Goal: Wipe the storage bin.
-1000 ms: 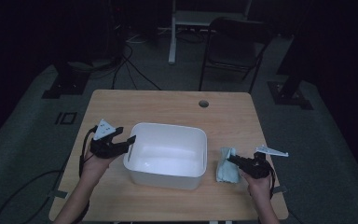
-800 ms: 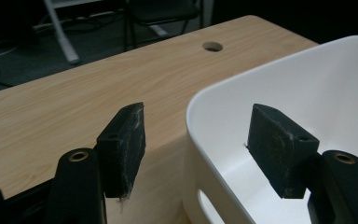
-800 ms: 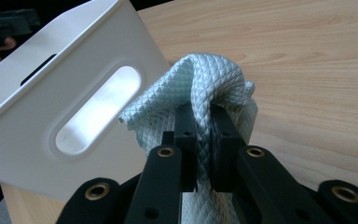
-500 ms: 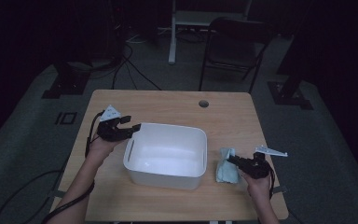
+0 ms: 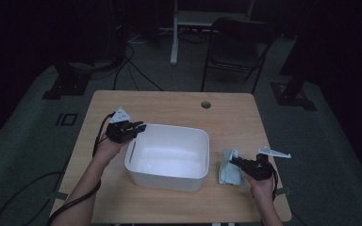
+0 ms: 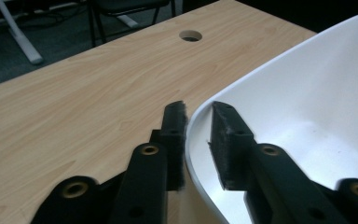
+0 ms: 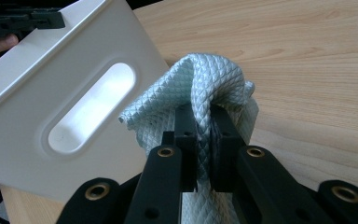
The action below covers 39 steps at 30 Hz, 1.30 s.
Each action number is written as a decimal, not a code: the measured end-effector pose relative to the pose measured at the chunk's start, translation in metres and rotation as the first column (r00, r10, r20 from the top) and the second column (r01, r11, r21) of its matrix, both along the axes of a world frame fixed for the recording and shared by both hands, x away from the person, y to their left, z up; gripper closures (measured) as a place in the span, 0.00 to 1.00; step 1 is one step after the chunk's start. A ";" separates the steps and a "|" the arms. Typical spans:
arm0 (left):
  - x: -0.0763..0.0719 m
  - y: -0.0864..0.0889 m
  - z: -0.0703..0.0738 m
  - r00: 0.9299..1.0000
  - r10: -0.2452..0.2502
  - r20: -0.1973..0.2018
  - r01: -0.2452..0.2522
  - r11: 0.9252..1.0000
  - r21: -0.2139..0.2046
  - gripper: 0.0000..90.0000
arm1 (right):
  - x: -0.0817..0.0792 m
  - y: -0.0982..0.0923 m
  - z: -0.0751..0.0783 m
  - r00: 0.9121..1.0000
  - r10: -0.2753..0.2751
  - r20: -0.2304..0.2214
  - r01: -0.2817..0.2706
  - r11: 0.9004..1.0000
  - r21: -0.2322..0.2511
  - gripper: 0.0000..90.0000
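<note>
A white plastic tub point(image 5: 166, 178) stands in the middle of the wooden table point(image 5: 169, 106). My left gripper point(image 5: 139, 127) sits at the tub's far left corner. In the left gripper view its jaws point(image 6: 198, 109) have just been closing and straddle the tub's rim point(image 6: 307, 93), one pad outside and one inside, pressing on it. To the right of the tub lies a light blue quilted cloth point(image 5: 227, 172). My right gripper point(image 5: 233, 161) is shut on a raised fold of this cloth point(image 7: 214, 79), right next to the tub's handle wall point(image 7: 51, 84).
A round cable hole point(image 5: 206, 104) is in the table's far side. A dark chair point(image 5: 238, 42) and a white desk leg point(image 5: 174, 33) stand on the floor beyond the table. Bare wood lies behind the tub and along the front edge.
My left gripper moved from beside the tub's left wall to its far left corner, and its jaws narrowed around the rim. The right gripper and the cloth stayed where they were.
</note>
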<state>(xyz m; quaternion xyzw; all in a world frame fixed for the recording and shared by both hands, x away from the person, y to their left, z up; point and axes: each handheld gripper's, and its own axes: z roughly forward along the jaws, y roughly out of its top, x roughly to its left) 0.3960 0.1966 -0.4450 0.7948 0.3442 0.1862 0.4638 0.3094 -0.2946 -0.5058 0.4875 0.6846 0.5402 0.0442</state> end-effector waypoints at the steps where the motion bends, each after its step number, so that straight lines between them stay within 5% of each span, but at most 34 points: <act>1: -0.001 0.000 0.000 1.000 0.003 0.009 -0.003 1.000 0.009 0.85 | 0.000 0.000 0.000 1.000 -0.001 0.000 0.001 1.000 0.000 0.93; 12: -0.022 0.007 -0.002 0.994 0.107 -0.006 -0.107 0.994 -0.026 0.90 | 0.000 -0.002 -0.001 1.000 -0.009 -0.002 0.009 1.000 0.004 0.93; 24: -0.013 0.010 0.001 0.999 0.044 -0.010 -0.045 0.997 -0.064 0.81 | 0.001 -0.001 -0.001 1.000 -0.009 -0.004 0.009 1.000 0.000 0.93; 31: -0.011 0.007 0.001 1.000 0.021 -0.016 -0.022 0.998 -0.054 0.85 | 0.001 -0.001 -0.002 1.000 -0.007 -0.010 0.007 1.000 0.001 0.93; 39: -0.026 0.011 -0.001 1.000 0.017 -0.008 -0.017 0.998 -0.057 0.92 | 0.001 0.000 -0.002 1.000 -0.007 -0.009 0.007 1.000 0.002 0.93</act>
